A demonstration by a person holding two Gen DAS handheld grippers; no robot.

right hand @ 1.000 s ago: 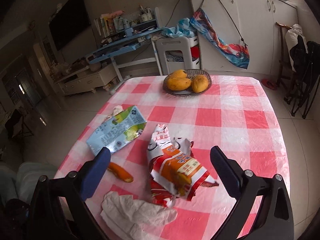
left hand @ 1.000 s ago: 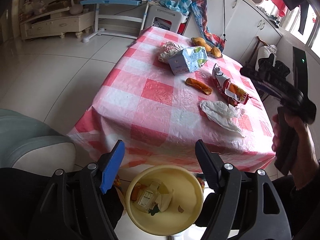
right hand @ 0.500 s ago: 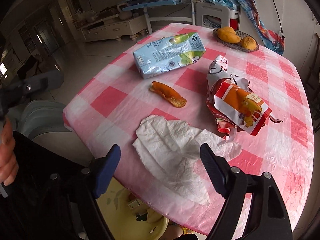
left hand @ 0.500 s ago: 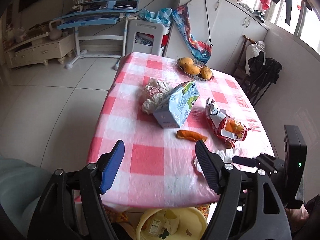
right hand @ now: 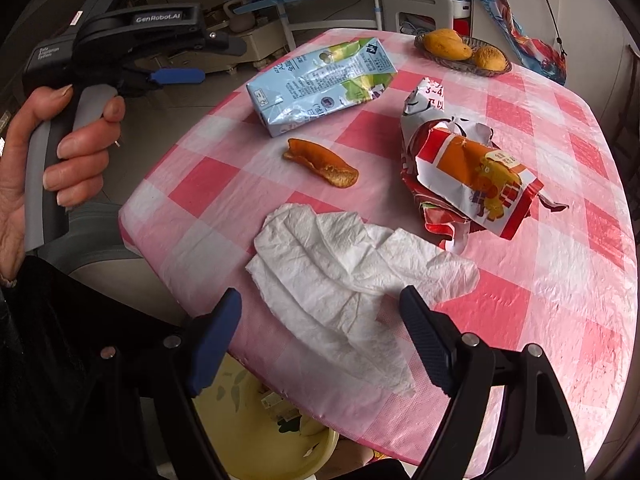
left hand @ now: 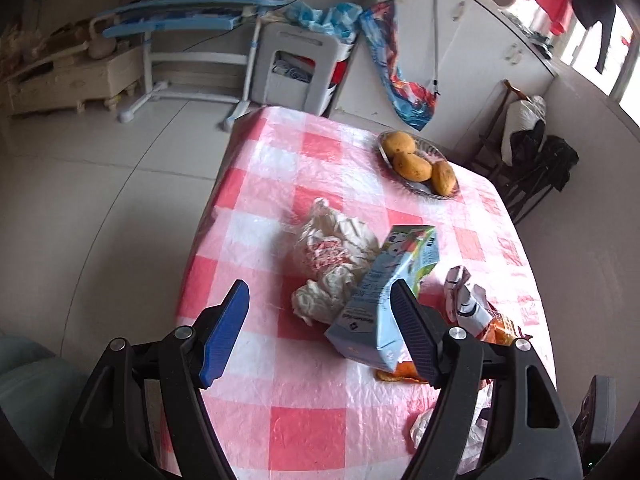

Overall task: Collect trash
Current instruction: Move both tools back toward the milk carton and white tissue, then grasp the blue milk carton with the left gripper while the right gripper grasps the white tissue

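My left gripper [left hand: 318, 286] hangs open over the near part of the pink checked table [left hand: 308, 432], empty. Just beyond its fingers lie a crumpled plastic bag with tissue [left hand: 332, 256] and a light blue milk carton [left hand: 384, 300]. My right gripper [right hand: 320, 292] is open and low over a flat white tissue [right hand: 340, 276] at the table's edge; the tissue lies between its fingers, and the pads do not press on it. Farther on are an orange peel [right hand: 320, 162], a torn red snack wrapper [right hand: 468, 172] and the carton [right hand: 320, 84].
A yellow bin [right hand: 256, 436] holding some trash stands on the floor under the table's near edge. A bowl of fruit [left hand: 420, 160] sits at the far end. A hand [right hand: 72, 152] holds the left gripper's handle at the left. A grey seat [left hand: 24, 392] is beside the table.
My left gripper moved from above the yellow bin up and forward over the table, toward the bag and carton. My right gripper dropped toward the white tissue and its jaws narrowed a little.
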